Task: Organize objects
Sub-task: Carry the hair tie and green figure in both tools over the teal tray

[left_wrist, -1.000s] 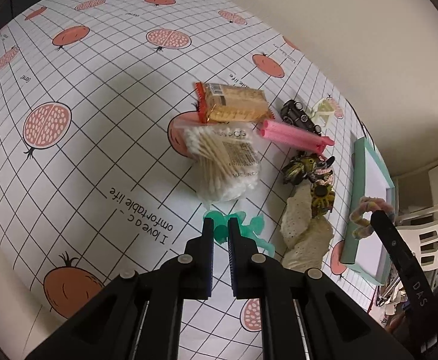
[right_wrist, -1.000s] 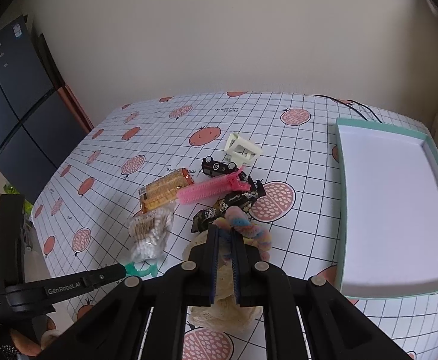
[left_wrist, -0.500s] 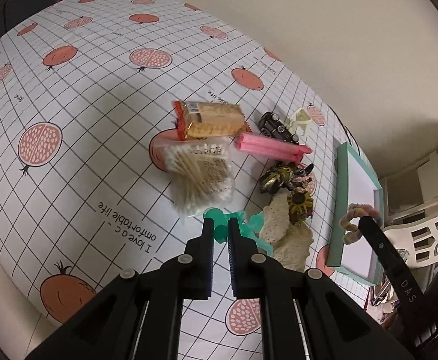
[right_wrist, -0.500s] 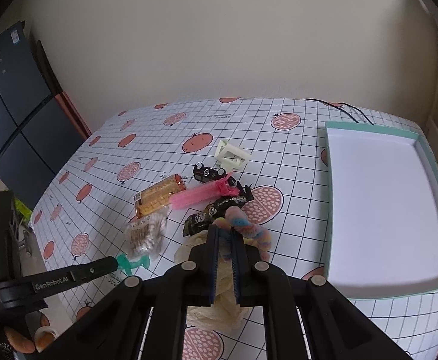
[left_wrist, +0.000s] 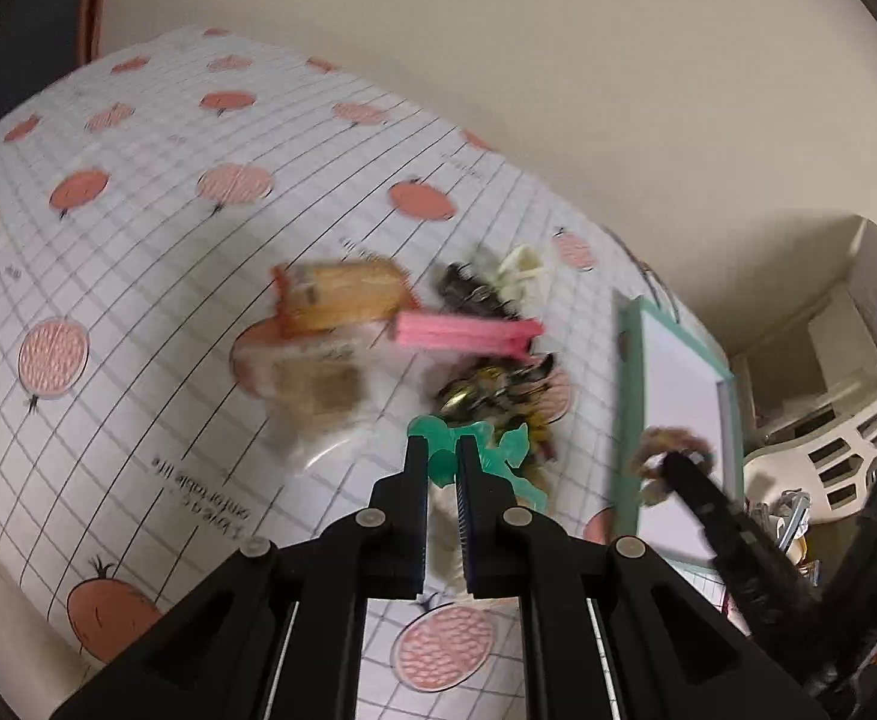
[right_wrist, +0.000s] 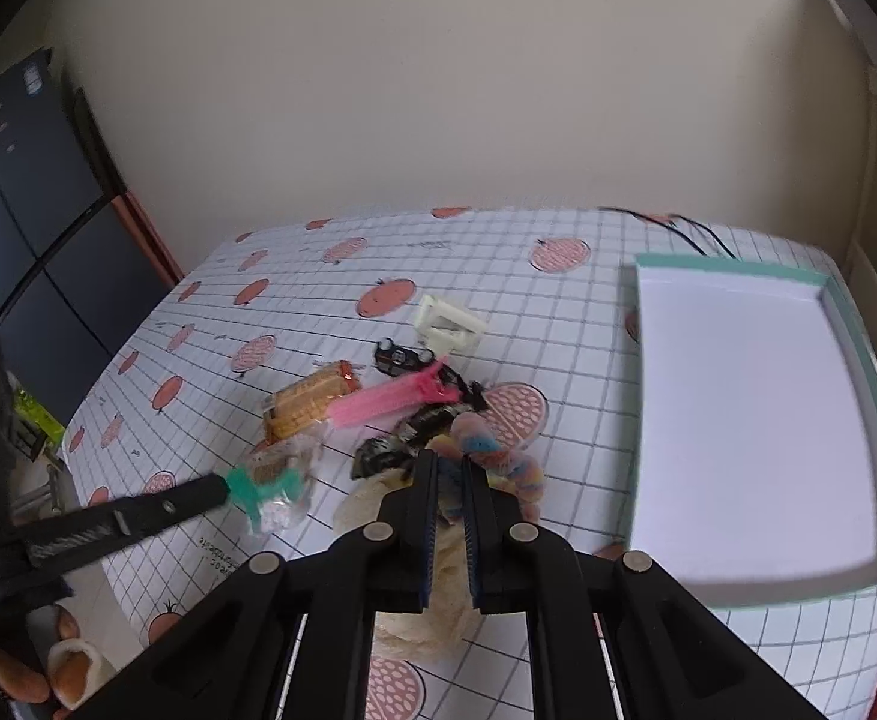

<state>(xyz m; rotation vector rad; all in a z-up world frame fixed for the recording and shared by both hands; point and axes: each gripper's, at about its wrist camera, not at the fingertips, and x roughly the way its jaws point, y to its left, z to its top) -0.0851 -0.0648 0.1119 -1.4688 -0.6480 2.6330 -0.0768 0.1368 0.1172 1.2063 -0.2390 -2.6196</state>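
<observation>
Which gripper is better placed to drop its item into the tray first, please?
Probably the right gripper: holding the pastel scrunchie, it sits beside the empty teal tray. The left gripper, holding the green clip, is farther away.

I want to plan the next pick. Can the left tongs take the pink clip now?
Probably not yet. The left tongs are shut on a green plastic piece, so they must release it first. The pink clip itself lies uncovered.
</observation>
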